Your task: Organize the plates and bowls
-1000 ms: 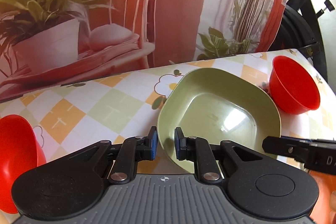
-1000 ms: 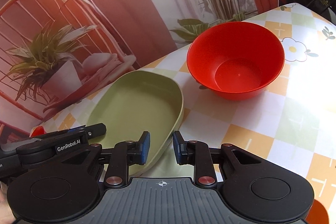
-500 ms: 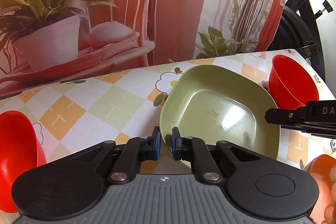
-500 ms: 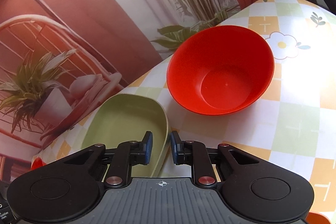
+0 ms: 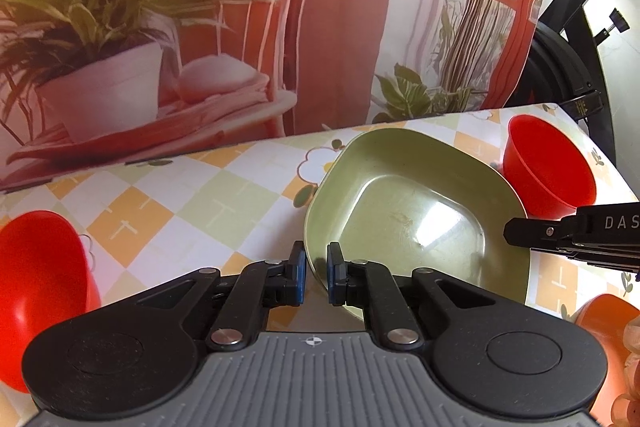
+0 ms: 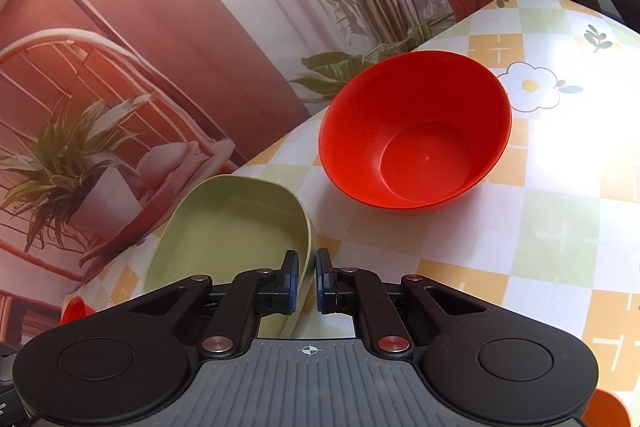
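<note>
Jaws of left gripper (image 5: 313, 275) pinching the near rim of the green plate (image 5: 416, 219) | right gripper (image 6: 305, 281) jaws clamped on its other edge | plate tilted up off the checkered table (image 6: 552, 227) | red bowl (image 6: 416, 131) just past it | another red bowl (image 5: 38, 291) off left
</note>
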`<action>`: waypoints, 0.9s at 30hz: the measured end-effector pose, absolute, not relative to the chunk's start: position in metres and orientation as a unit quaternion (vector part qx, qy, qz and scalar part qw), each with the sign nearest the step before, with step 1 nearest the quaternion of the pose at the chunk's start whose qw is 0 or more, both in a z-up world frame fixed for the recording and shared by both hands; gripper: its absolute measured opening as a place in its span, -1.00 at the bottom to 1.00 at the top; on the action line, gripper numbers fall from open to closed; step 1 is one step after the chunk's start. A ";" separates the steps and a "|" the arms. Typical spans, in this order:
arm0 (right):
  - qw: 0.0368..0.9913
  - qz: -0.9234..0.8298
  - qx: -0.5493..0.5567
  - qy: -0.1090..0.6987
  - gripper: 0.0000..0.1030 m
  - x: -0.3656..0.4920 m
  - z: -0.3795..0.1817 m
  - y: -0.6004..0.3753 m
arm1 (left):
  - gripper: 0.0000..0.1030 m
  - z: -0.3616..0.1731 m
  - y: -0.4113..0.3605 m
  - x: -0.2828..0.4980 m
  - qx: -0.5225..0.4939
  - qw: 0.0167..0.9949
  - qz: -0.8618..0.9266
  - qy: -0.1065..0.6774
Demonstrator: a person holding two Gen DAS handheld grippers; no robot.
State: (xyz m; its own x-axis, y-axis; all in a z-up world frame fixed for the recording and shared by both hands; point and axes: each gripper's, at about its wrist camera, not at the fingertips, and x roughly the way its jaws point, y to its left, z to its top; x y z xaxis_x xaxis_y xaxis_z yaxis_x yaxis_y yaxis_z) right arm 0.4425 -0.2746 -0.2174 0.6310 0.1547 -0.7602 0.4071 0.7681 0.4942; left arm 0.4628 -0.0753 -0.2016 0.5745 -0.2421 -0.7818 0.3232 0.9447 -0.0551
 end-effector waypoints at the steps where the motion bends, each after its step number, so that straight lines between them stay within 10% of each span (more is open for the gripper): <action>1: 0.841 -0.073 0.332 0.421 -0.84 0.441 -0.215 -0.274 | -0.78 -0.198 -0.075 0.460 0.048 0.887 -0.159 0.430; 27: 0.869 -0.067 0.338 0.354 -0.84 0.325 -0.148 -0.296 | -0.78 -0.144 -0.092 0.364 0.040 0.895 -0.189 0.401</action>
State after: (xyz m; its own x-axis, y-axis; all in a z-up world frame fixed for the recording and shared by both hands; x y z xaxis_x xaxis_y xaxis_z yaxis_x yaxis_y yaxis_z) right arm 0.3253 -0.2958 -0.1478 0.7401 0.1237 -0.6610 0.3555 0.7624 0.5407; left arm 0.3638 -0.0917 -0.1438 0.6063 -0.3072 -0.7335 0.3714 0.9250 -0.0804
